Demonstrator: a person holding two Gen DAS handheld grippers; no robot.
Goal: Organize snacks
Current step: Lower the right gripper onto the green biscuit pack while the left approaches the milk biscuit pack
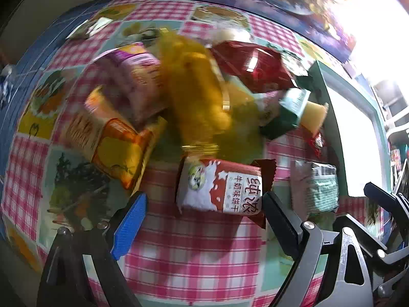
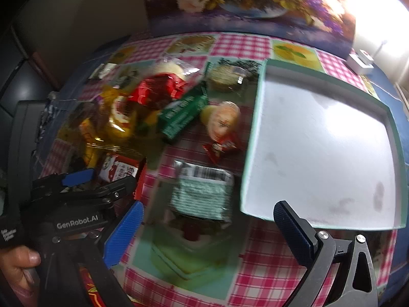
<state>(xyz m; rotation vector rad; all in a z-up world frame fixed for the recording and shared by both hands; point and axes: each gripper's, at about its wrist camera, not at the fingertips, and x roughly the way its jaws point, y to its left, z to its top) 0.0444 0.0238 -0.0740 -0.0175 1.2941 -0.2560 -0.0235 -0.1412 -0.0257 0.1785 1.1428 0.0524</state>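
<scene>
White and bare, the tray (image 2: 319, 138) is waiting while every snack is lying on the worktop (image 1: 194, 261). I am lowering my spread left tongs (image 1: 204, 220) over the milk biscuit pack (image 1: 219, 186); my right tongs (image 2: 207, 232) are hanging spread, pinching nothing.

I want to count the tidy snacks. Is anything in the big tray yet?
No, the tray holds nothing; the snacks lie beside it on the tablecloth.

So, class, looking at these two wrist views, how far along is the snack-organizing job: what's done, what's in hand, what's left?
Done: nothing visible; the tray holds no snacks. In hand: nothing gripped yet; the left gripper stands open around the red-and-white biscuit pack, and the right gripper is open over the green-labelled packet. Left: the whole pile, including the green pack and dark red pack, still lies on the checked tablecloth.
</scene>
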